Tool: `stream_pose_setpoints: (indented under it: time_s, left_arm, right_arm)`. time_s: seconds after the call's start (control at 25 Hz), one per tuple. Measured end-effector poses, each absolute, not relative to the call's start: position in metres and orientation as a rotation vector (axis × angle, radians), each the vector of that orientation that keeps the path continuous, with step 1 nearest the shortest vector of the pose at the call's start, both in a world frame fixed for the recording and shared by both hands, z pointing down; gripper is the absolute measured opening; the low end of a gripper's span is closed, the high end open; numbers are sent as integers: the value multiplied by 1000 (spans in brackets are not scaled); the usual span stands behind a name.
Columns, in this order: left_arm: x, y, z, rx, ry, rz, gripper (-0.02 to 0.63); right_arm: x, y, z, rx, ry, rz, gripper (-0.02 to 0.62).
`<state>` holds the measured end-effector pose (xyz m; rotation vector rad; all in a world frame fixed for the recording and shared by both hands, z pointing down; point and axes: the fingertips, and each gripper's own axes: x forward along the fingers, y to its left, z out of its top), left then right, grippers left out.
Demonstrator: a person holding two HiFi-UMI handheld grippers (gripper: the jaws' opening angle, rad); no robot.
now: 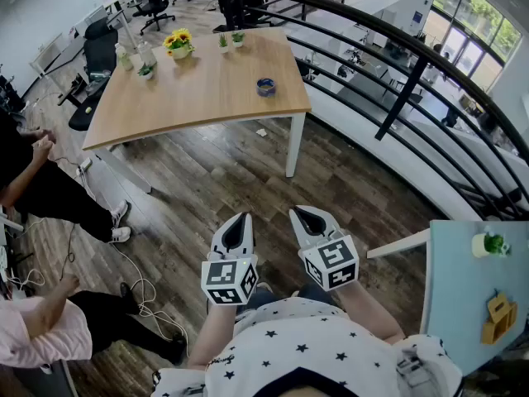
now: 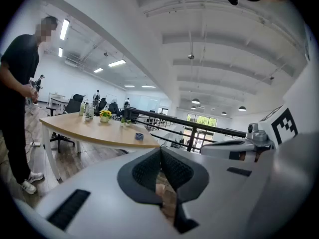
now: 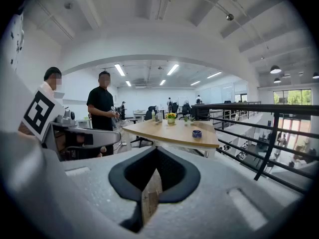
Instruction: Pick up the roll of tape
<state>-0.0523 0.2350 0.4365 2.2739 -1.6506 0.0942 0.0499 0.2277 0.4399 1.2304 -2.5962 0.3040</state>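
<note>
**Left tongs (image 1: 244, 218) and right tongs (image 1: 297, 212) closed on nothing; roll of tape (image 1: 265, 87) far ahead**

Both tongs are held side by side close to the person's body, over the wooden floor (image 1: 215, 180). Each gripper view shows the padded jaws pressed together with nothing between them. The roll of tape, small and blue, lies flat on the worktop (image 1: 207, 89), toward its right side and not far from the near edge. It is well apart from both tongs. It sits almost straight ahead, roughly on the line between them. In the left gripper view it is a little left of the jaws (image 2: 139, 136), in the right gripper view a little right (image 3: 197, 133). Neither hand looks clearly nearer. Reaching it probably means walking up to the worktop first, then opening one pair of tongs.
</note>
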Motion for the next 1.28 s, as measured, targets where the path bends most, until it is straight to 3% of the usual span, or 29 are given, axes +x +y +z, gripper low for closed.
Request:
stream_pose_setpoints:
  time_s: [1.28]
  left_arm:
    - [-81, 248, 433, 2316, -1599, 104, 3]
  right_arm:
    - [18, 238, 433, 1294, -2609, 313, 6]
